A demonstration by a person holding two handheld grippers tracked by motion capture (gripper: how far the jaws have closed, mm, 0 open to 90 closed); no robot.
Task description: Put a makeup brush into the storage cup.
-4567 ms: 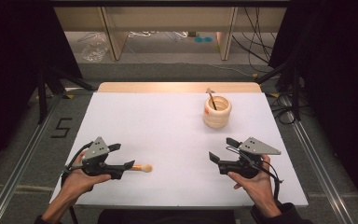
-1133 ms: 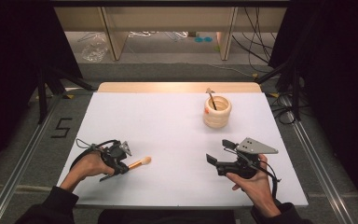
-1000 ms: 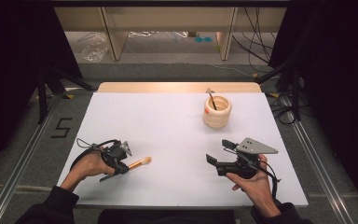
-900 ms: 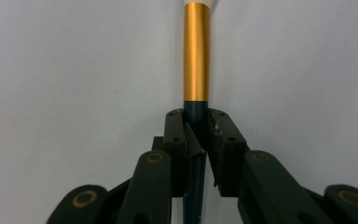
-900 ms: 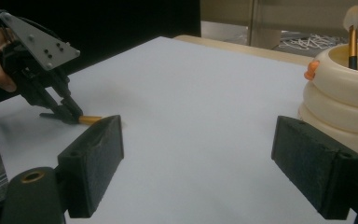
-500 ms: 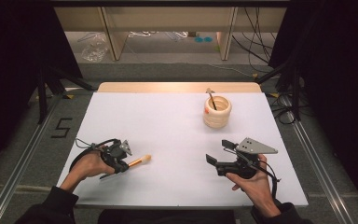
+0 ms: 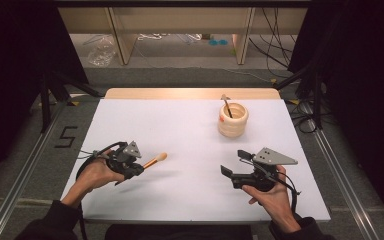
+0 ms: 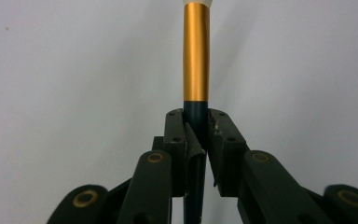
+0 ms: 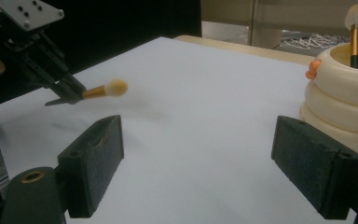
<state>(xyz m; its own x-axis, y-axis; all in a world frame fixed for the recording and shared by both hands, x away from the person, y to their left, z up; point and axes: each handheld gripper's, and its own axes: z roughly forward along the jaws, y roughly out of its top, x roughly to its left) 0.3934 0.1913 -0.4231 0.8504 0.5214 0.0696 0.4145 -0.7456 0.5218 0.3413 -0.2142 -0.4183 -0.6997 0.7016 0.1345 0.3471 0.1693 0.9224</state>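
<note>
Left gripper point(image 7: 139, 167) lifted, clamping brush point(image 7: 156, 160); open sheet ahead; right gripper point(image 7: 234, 166) gaping, still.

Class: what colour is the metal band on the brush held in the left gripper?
Gold, clearest in the left gripper view.

matte black left gripper point(image 7: 132, 167), makeup brush point(image 7: 156, 161) with gold ferrule, dark handle and peachy tip, cream ribbed holder point(image 7: 233, 120) far right, plain white table point(image 7: 180, 130), black right gripper point(image 7: 235, 165) with grey plate
</note>
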